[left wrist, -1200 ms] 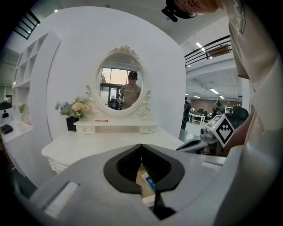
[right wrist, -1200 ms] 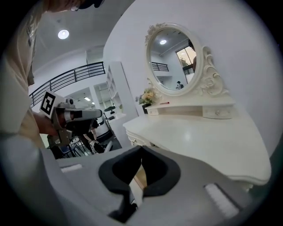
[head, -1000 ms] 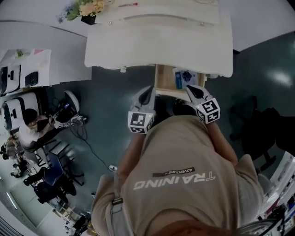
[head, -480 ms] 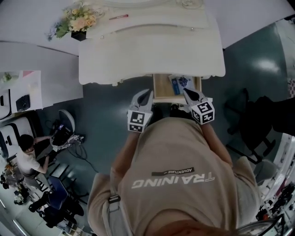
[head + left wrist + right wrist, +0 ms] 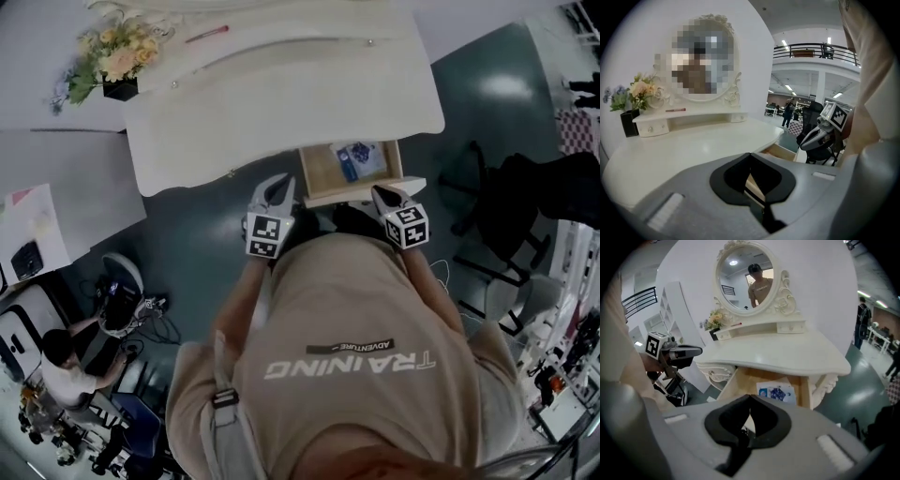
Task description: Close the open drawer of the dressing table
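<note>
In the head view the white dressing table (image 5: 281, 89) has one wooden drawer (image 5: 319, 173) pulled out toward me, with a blue-and-white packet (image 5: 354, 159) lying inside. My right gripper (image 5: 383, 194) is shut and empty, its tip at the right end of the drawer's white front. My left gripper (image 5: 278, 186), also shut and empty, hangs just left of the drawer. The right gripper view looks into the drawer (image 5: 740, 380) and onto the packet (image 5: 776, 392) over the shut gripper (image 5: 749, 397). The left gripper (image 5: 750, 157) points across the table top (image 5: 693, 145).
An oval mirror (image 5: 749, 280) and a low shelf stand at the table's back, a vase of flowers (image 5: 108, 61) on its left corner. A dark chair (image 5: 511, 202) stands right of the table. A white desk (image 5: 56, 187) and a seated person (image 5: 66, 366) are at the left.
The head view has swung, so the table now sits tilted and further left. More of the open drawer shows. Both grippers keep their places by the drawer front, still shut.
</note>
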A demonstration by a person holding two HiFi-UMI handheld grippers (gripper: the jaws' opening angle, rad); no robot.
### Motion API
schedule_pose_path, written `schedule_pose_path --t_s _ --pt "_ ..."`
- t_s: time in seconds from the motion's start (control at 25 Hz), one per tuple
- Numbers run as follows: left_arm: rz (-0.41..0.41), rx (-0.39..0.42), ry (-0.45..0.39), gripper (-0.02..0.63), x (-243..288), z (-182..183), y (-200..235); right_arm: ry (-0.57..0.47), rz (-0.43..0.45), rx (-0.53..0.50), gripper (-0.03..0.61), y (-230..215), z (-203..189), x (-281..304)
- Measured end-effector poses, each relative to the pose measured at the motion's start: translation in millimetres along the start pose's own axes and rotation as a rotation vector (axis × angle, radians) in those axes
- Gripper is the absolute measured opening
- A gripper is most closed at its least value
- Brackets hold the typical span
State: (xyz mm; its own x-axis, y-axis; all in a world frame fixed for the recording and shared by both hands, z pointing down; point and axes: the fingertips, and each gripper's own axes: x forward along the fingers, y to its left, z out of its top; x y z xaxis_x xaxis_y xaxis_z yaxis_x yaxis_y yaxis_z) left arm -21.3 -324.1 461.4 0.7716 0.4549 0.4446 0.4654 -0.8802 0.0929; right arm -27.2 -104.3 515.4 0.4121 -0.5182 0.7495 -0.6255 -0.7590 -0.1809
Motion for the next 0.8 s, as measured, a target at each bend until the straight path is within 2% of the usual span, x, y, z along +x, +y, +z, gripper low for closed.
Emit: schedule_pose_path --t_s 0.2,0.4,0.64,0.8 --pt "-0.093 0.013 0.03 0.008 21.1 -17.6 -0.4 0.107 -0.071 0.015 0.005 -8.1 -44.3 4.0" --pt "-0.134 0.009 0.065 0.008 31.5 -34.1 -14.5 0.224 -0.072 0.067 0.005 -14.7 -94.3 6.3" --pt "-0.097 0.018 0.09 0.008 33.9 -25.5 -24.9 0.323 -0.046 0.095 0.005 -36.0 -126.8 13.0" --pt "-0.029 0.002 0.117 0.008 38.3 -16.2 -20.2 0.317 0.007 0.139 0.005 -50.4 -124.1 18.9"
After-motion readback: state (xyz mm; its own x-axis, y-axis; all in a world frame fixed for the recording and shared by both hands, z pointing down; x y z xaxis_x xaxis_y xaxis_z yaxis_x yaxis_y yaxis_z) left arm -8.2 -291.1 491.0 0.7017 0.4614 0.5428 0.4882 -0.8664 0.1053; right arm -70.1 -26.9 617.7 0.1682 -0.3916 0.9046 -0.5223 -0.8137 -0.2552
